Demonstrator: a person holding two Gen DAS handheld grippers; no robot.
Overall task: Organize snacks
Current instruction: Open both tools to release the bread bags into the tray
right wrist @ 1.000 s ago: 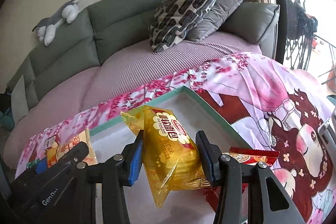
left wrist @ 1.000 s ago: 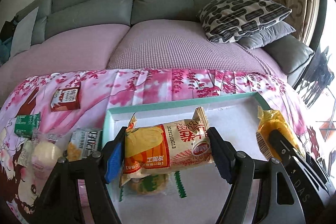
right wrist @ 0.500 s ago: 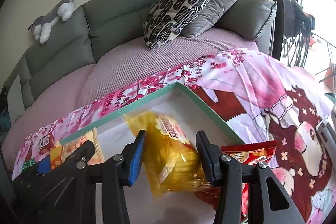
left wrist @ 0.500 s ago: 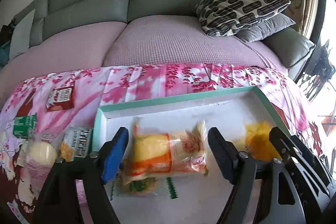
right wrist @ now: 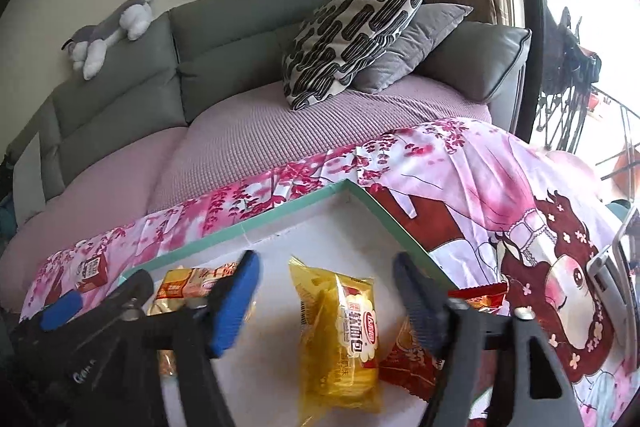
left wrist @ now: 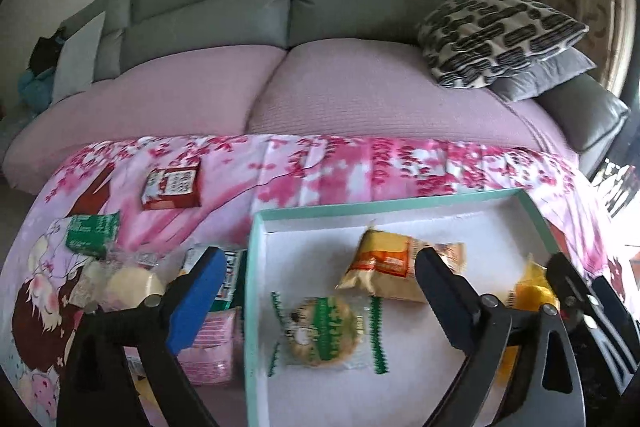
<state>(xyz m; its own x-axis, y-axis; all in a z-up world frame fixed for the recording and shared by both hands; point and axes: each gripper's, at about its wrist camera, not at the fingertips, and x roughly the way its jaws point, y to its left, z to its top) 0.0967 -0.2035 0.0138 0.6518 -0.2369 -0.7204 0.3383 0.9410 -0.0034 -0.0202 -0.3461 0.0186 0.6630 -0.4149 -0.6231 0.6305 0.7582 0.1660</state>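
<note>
A teal-rimmed white tray (left wrist: 256,259) lies on the pink cloth; it also shows in the right wrist view (right wrist: 280,215). In it lie an orange-and-cream bread packet (left wrist: 384,267), a green-printed biscuit packet (left wrist: 324,331) and a yellow bread packet (right wrist: 340,339). My left gripper (left wrist: 320,299) is open and empty above the tray's left part. My right gripper (right wrist: 328,303) is open and empty over the yellow packet. The orange packet (right wrist: 188,287) lies to its left.
Left of the tray lie a red box (left wrist: 172,187), a green packet (left wrist: 92,231), a round pale bun (left wrist: 132,285) and a pink packet (left wrist: 212,351). A red packet (right wrist: 420,363) lies at the tray's right edge. A sofa with cushions (left wrist: 492,35) stands behind.
Both grippers opened and let go of their packets, which dropped into the tray. Both grippers then drew back, the left one shifting left.
</note>
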